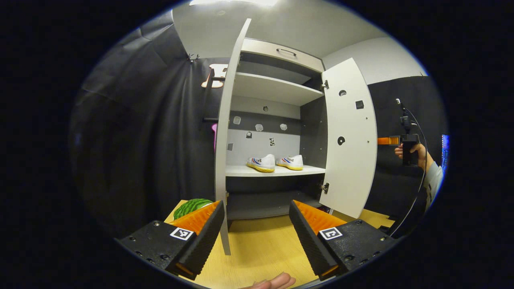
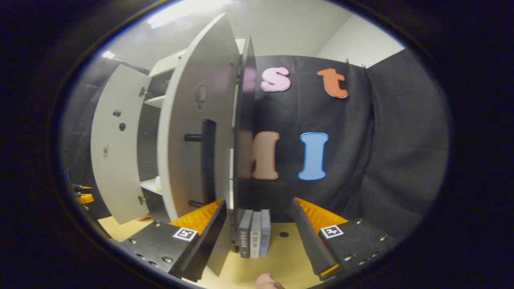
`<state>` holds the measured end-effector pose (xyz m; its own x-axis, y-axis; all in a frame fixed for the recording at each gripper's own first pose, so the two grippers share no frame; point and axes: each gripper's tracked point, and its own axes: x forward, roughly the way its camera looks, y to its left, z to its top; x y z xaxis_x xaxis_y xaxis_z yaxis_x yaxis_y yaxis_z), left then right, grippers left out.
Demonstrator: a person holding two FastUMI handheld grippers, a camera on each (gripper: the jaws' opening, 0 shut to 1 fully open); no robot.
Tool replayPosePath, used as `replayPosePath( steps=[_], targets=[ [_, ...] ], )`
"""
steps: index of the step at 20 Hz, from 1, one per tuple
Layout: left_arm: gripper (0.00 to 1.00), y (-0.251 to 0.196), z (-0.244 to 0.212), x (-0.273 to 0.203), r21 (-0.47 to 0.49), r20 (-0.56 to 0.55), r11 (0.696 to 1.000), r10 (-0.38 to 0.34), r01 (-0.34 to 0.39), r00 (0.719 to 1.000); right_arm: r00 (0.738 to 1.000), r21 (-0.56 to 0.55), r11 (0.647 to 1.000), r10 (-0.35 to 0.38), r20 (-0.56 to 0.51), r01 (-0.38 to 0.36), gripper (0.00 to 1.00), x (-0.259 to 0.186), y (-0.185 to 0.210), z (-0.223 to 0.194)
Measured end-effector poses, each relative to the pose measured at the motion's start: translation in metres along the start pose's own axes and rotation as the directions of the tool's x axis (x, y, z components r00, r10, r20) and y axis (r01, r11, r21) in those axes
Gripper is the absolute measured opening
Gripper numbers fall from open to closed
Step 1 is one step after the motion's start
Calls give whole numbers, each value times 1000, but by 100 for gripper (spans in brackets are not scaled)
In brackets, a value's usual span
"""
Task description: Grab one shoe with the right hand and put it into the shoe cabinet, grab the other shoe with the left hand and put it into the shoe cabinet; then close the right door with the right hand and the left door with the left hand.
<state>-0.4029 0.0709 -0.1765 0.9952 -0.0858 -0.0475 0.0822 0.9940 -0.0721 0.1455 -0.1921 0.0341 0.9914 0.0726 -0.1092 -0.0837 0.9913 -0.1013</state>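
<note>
Shoes (image 1: 275, 162) on cabinet shelf (image 1: 277, 171); both doors ajar; wooden floor (image 1: 261, 245); both grippers' jaws wide open, empty.

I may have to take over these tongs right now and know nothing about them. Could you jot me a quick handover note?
Left tongs: open, empty, facing the cabinet's open front.
Right tongs: open, empty, beside the outer face of the right door, near its handle.
Both shoes sit side by side on a cabinet shelf.
Done: shoes stored.
Left: close the right door with the right tongs, then the left door with the left tongs.
</note>
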Motion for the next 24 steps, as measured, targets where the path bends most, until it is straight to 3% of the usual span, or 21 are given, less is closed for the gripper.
replayPosePath(
  steps=[4,9,11,17,21,24],
  targets=[
    [98,0,-1,-5,11,3,1000,-7,7,1000,1000,46,999,18,-1,-18,89,-11,21,1],
    [98,1,4,-5,35,-3,999,9,-9,1000,999,57,998,-31,29,30,89,-6,39,14],
    [98,0,14,-8,40,11,999,14,-15,1000,999,50,999,-17,34,15,89,-4,53,14],
    [96,3,29,-16,-26,19,999,18,-18,1000,999,136,991,-7,42,1,92,8,95,8],
    [98,24,46,-15,0,40,998,60,-60,997,996,241,970,-28,85,7,89,13,105,12],
    [97,54,51,-3,64,42,985,157,-160,987,993,223,975,-14,118,-12,94,17,117,15]
  ],
)
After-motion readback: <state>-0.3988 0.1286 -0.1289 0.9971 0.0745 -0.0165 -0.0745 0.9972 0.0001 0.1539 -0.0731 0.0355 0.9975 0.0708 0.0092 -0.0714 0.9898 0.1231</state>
